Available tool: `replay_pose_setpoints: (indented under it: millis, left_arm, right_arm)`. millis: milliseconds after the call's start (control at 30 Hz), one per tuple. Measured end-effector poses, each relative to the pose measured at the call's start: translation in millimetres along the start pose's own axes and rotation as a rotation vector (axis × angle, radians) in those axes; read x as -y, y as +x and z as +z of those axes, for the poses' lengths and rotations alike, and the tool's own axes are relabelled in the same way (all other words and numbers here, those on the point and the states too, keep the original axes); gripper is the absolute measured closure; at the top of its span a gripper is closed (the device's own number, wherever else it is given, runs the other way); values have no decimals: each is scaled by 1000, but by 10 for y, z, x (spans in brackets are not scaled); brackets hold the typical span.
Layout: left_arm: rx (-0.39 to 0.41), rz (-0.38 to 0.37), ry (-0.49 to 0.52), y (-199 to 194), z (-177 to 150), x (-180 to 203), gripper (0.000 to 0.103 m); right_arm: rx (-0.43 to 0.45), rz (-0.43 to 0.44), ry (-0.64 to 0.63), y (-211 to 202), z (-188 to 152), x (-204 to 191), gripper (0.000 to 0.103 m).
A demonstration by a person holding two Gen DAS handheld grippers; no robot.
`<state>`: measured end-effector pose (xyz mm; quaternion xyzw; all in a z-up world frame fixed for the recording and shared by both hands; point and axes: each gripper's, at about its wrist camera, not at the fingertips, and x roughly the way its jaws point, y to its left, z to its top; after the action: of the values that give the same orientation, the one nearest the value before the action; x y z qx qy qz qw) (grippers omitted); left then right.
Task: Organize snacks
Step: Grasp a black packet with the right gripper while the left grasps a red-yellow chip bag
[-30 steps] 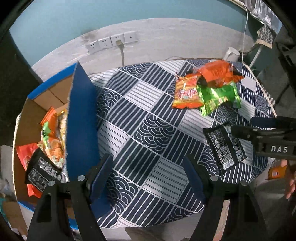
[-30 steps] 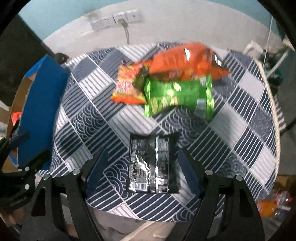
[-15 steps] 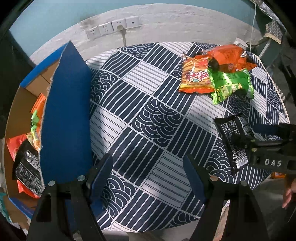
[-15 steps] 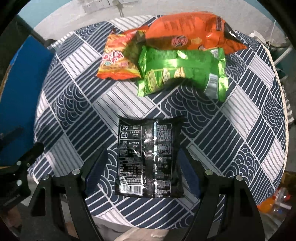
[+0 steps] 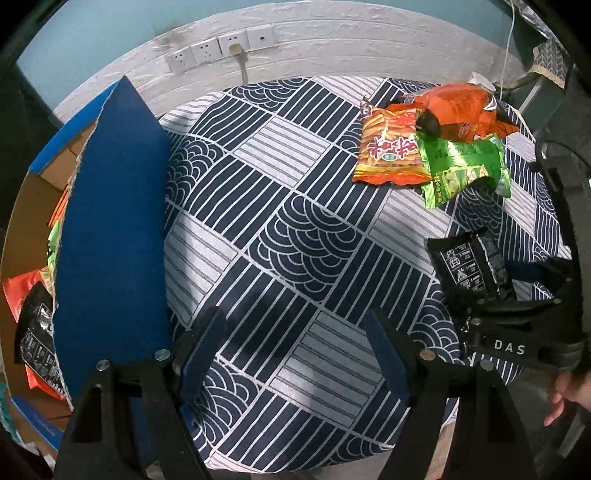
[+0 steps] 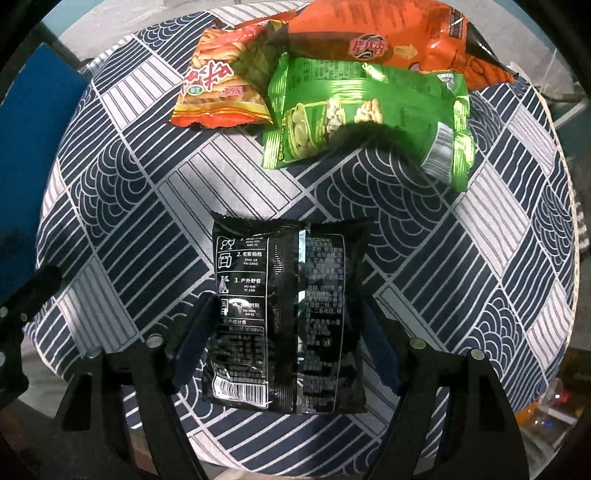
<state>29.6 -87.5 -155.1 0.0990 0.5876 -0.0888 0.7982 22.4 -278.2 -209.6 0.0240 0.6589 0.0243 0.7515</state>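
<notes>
Black snack packet [image 6: 284, 317] lay flat on the patterned tablecloth [image 6: 461, 266] near the table's front edge, right gripper [image 6: 284, 347] straddling it with jaws just closing, not pinching yet, left gripper [image 5: 295, 354] released, orange [image 6: 391, 33] and green bags [image 6: 365, 110] farther back.

Black foil snack packet [image 6: 284, 314]: flat, back side up, near desk edge.
Green peanut packet [image 6: 369, 114]: crumpled, overlapping the orange crisp bag [image 6: 391, 37].
Orange-red stick-snack packet [image 6: 218, 92]: flat, beside green.
</notes>
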Motion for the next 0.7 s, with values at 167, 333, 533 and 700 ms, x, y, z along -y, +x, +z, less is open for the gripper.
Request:
replay_pose_setpoints:
  millis: [167,333,533,700]
  left_arm:
    - [4,-16,-3,12,81,62,24]
    - [14,-29,-5,40,207,130,24]
    - [32,-72,-23,93,419,236,24]
    - [51,-73,-21,153,606,344,24]
  right_arm:
    - [23,28,-1,-55,17,139,44]
    - [52,24,17,-124,-19,291,44]
    - [98,18,47,-285,-50,535,44]
    - [150,-3,55,-464,-40,697,44]
